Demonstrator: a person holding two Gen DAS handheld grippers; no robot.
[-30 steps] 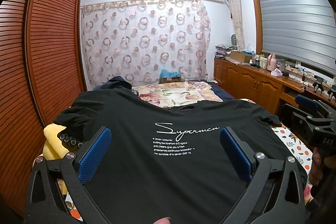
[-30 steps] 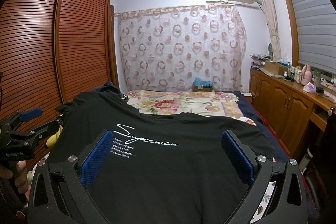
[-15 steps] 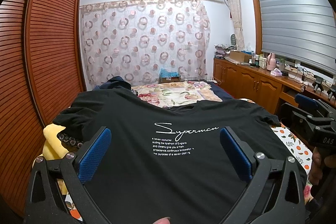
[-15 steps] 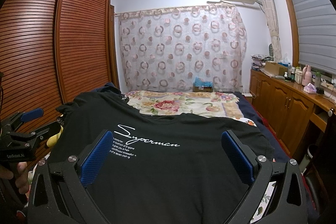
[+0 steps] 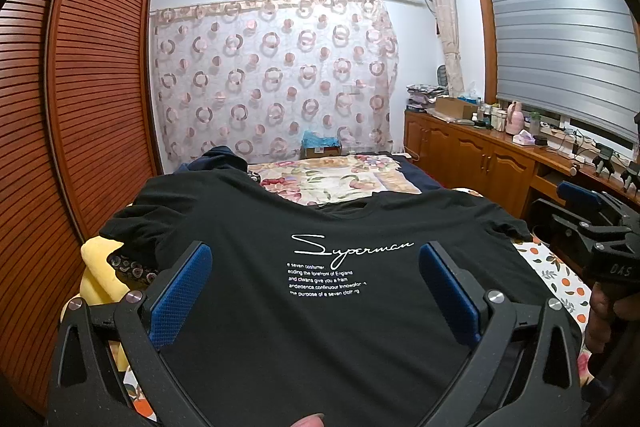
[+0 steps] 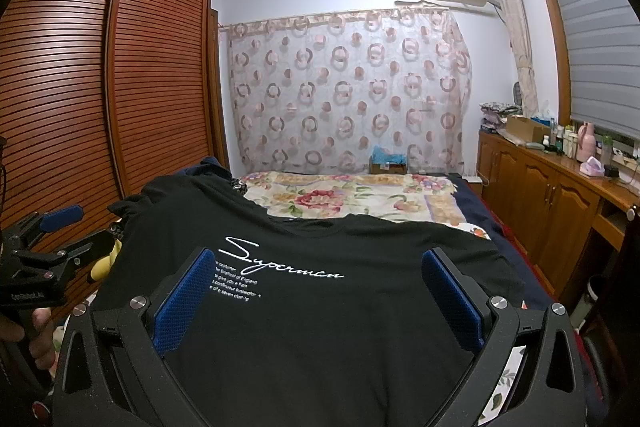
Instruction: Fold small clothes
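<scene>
A black T-shirt (image 5: 320, 327) with white "Superman" lettering lies spread flat, front up, on a bed; its collar points away from me. The same black T-shirt (image 6: 340, 327) fills the lower half of the right wrist view. My left gripper (image 5: 314, 283) hovers open over the shirt's lower chest, its blue pads wide apart with only cloth beneath. My right gripper (image 6: 318, 287) is open too, above the shirt slightly to the right. Each gripper shows in the other's view: the right gripper (image 5: 592, 223) at the right edge, the left gripper (image 6: 60, 243) at the left edge, both held by a hand.
A floral bedspread (image 6: 352, 199) covers the far bed. A slatted wooden wardrobe (image 6: 100, 87) runs along the left. Wooden cabinets (image 5: 480, 163) with bottles line the right under a window blind. A yellow cushion (image 5: 96, 263) pokes out by the shirt's left sleeve.
</scene>
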